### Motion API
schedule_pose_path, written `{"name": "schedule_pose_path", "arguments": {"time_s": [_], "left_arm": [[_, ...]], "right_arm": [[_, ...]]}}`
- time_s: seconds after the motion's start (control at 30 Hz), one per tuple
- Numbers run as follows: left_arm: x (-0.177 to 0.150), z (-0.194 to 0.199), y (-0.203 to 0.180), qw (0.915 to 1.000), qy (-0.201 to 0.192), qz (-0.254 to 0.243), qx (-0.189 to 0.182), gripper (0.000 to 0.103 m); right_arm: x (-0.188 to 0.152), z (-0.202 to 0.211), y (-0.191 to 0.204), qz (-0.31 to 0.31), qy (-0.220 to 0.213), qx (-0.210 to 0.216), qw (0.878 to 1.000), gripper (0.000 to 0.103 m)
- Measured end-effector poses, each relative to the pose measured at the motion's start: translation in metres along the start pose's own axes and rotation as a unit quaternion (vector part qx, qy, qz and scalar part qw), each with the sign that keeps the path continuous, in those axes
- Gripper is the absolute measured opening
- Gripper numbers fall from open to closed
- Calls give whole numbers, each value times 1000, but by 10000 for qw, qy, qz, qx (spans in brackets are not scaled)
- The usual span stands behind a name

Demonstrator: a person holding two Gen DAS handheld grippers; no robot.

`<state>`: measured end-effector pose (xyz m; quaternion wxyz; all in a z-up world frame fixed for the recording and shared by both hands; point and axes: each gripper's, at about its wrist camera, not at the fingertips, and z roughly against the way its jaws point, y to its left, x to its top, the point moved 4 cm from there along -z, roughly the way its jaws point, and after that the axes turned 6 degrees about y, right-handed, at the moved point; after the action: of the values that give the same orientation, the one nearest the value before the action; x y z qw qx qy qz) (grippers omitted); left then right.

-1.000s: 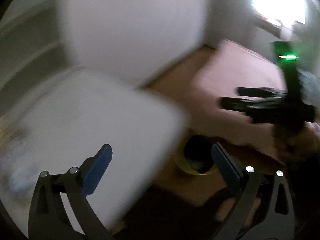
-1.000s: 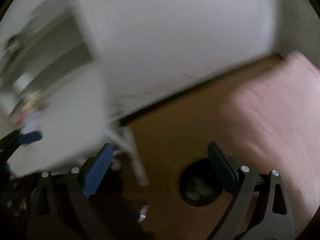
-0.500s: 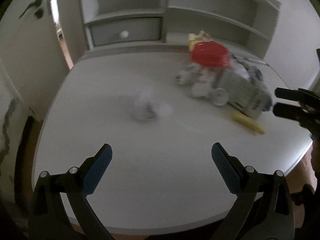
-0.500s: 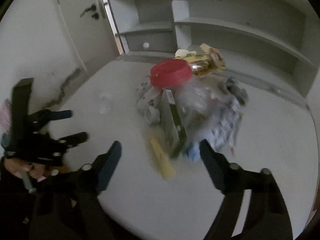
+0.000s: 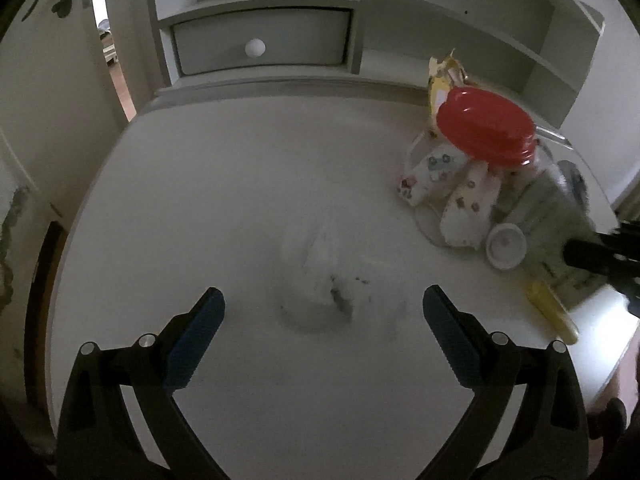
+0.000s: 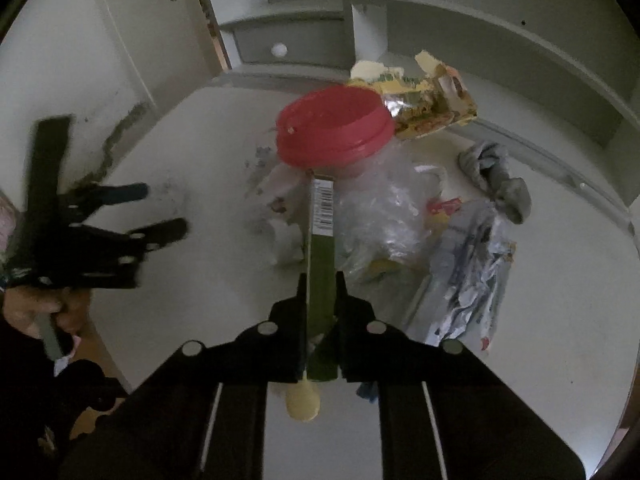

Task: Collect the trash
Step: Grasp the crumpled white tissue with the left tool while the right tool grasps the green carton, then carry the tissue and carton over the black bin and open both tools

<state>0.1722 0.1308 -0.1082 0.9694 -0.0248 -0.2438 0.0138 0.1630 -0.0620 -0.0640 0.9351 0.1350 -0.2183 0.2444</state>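
A pile of trash lies on the white desk (image 5: pixel 240 184): a jar with a red lid (image 5: pixel 486 128), patterned wrappers (image 5: pixel 472 200), a white cap (image 5: pixel 506 246), a yellow stick (image 5: pixel 554 316) and a green carton (image 6: pixel 322 248). My right gripper (image 6: pixel 322 280) is shut on the green carton's near end. A crumpled clear plastic piece (image 5: pixel 320 280) lies between the fingertips of my open left gripper (image 5: pixel 322 308), just ahead of them. The left gripper also shows in the right wrist view (image 6: pixel 156 210).
A shelf unit with a drawer (image 5: pixel 260 42) stands at the desk's back. A yellow snack bag (image 6: pixel 424 102), a grey cloth (image 6: pixel 496 176), clear plastic (image 6: pixel 384 208) and a silvery wrapper (image 6: pixel 472 272) lie by the pile. A door (image 6: pixel 132 20) stands at the left.
Both grippers swung from the floor to the desk. The right gripper moved in and closed on the green carton. The left gripper moved closer to the clear plastic piece.
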Motion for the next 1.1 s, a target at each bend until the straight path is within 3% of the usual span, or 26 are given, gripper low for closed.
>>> {"name": "schedule_pose_path", "arguments": {"time_s": [0.03,0.07,0.1,0.13,0.17,0.3,0.63,0.73,0.8,0.83,0.87,0.93,1.1], "left_arm": [[2,-2,-1,10000,-28,-27,13,96],[3,-3,-2,10000,-64,-55,29,88],[1,-4,-3,9999,-92,-65,49,78],[0,-1,-4,9997,-172,-106,141,58],[1,0,-5,9995,-204,-133,192,49],[0,11,-8,9994,-308,-50,-124,44],[-15,44,-41,9977,-517,-362,-256,43],[-23,52,-53,9968,-539,-499,-320,43],[-28,56,-58,9963,-554,-549,-356,43],[-30,58,-60,9962,-564,-561,-364,43],[-32,60,-61,9960,-565,-575,-372,43],[-38,63,-65,9957,-570,-609,-391,43],[-48,71,-67,9956,-586,-619,-397,43]], "right_arm": [[1,4,1,-13,-65,44,10000,12],[1,10,3,-27,-142,105,9998,12],[3,14,4,-50,-193,147,9997,12],[2,22,5,-92,-286,233,9993,12],[2,29,6,-127,-364,308,9988,12],[0,53,-3,-399,-610,683,9950,12],[-53,23,1,-348,-80,260,9990,12],[-67,15,3,-403,33,275,9988,26],[-75,15,4,-435,-16,247,9987,64],[-80,15,4,-448,-55,212,9988,65],[-83,14,4,-455,-46,199,9988,65],[-89,11,5,-489,-15,159,9987,55],[-98,11,17,-327,-46,10,9995,17]]}}
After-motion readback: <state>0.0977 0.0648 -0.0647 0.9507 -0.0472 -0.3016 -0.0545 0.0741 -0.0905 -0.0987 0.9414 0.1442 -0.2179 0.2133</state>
